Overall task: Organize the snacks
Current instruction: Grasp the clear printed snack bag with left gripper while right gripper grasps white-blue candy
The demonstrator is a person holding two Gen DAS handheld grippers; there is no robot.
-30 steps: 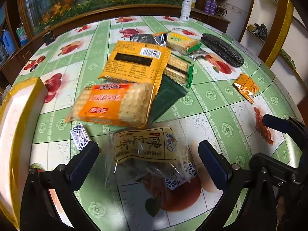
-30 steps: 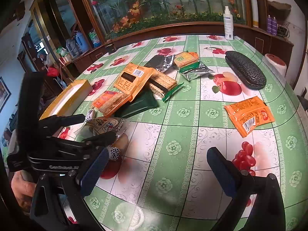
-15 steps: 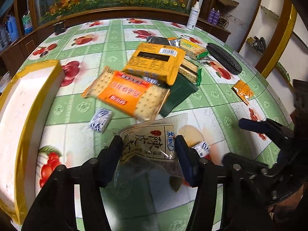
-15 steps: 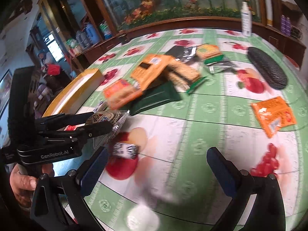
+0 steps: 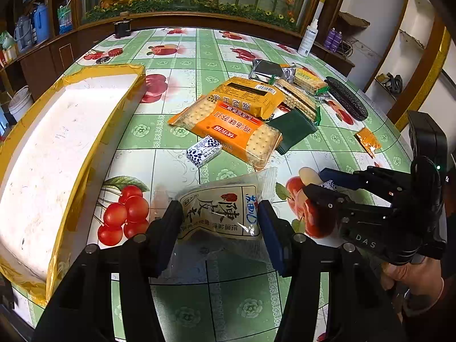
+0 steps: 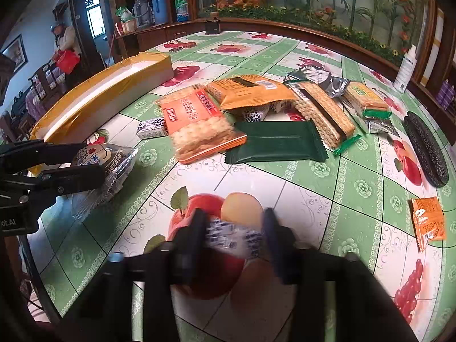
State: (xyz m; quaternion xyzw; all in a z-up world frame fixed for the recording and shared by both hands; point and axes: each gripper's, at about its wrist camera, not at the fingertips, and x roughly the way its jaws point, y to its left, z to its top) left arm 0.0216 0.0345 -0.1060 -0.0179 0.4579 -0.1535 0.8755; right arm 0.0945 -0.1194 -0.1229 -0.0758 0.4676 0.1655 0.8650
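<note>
Holding, left tongs [image 5: 219, 222]: clear crinkly plum packet [image 5: 221, 213], pinched midway for the yellow-taped white box [image 5: 85, 148]. Right tongs [image 6: 235, 232], closing: small blue-white candy [image 6: 232, 235], on the table [image 6: 285, 199].

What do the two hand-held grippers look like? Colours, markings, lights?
Both are black plastic frames with visible screw heads and dark blue finger pads. The right hand-held gripper has "DAS" in pale letters on its body and a small green light near the back. The left hand-held gripper carries white lettering, partly cut off. No sleeves or cables visible.
</note>
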